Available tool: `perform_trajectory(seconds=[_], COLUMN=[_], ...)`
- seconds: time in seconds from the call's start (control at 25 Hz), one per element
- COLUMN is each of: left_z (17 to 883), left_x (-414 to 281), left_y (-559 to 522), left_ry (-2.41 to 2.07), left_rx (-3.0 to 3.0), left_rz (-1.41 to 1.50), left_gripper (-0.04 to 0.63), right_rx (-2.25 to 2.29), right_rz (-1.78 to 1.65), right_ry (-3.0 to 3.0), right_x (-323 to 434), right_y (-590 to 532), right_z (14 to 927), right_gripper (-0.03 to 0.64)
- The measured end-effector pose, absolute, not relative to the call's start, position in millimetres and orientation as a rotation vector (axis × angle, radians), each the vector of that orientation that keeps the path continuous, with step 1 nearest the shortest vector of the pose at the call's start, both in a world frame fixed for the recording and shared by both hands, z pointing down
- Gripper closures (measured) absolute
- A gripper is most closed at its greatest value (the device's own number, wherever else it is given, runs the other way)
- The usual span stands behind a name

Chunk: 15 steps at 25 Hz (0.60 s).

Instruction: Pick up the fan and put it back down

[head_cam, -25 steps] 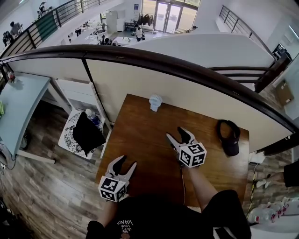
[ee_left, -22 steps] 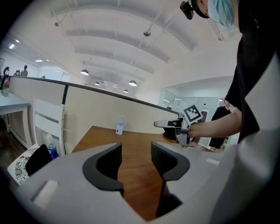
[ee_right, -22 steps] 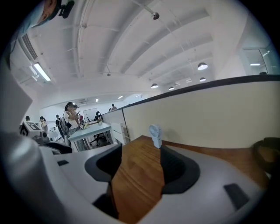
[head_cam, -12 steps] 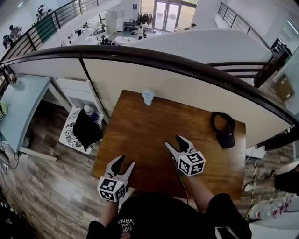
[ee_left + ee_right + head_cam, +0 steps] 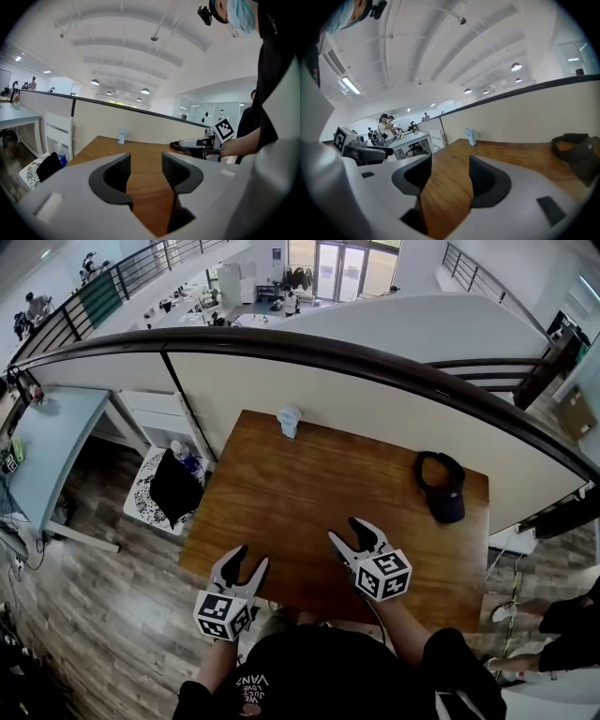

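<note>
While the left gripper [image 5: 249, 557] and right gripper [image 5: 348, 531] hover, jaws apart and empty, the fan [image 5: 289, 418] stands far off; a hasty reach could topple it.

The fan [image 5: 289, 420] was too small to show any detail. The right gripper view's edge cut off the cap [image 5: 573, 146].

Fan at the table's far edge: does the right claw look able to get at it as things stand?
Probably yes. The right claw is open and empty, only table lies between it and the fan, and the cap sits off to the side.
</note>
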<state>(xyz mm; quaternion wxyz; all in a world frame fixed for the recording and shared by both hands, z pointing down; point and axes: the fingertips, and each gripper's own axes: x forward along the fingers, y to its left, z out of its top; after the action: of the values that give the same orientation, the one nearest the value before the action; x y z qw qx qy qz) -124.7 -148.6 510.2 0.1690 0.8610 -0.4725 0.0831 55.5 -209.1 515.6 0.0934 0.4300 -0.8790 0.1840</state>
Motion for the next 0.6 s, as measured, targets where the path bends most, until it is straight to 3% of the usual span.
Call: perform_trajectory(seconds=[0.32,0.6], left_z=[505.0,500.6], left_x=[-104.7,-82.6], left_y=[-113.0,-90.4], left_ry=[-1.415,-1.428], left_rx=[2.432,2.452], left_rz=[0.227,0.23], left_gripper=[0.397,0.408], right_rx=[1.282,1.274], right_rz=[0.509,0.465], right_ry=[-2.646,-2.654], right_x=[76.6,97.1], right_y=[-167.6,-137.3], right_z=[504.6,499.9], right_gripper=[0.383,0.508])
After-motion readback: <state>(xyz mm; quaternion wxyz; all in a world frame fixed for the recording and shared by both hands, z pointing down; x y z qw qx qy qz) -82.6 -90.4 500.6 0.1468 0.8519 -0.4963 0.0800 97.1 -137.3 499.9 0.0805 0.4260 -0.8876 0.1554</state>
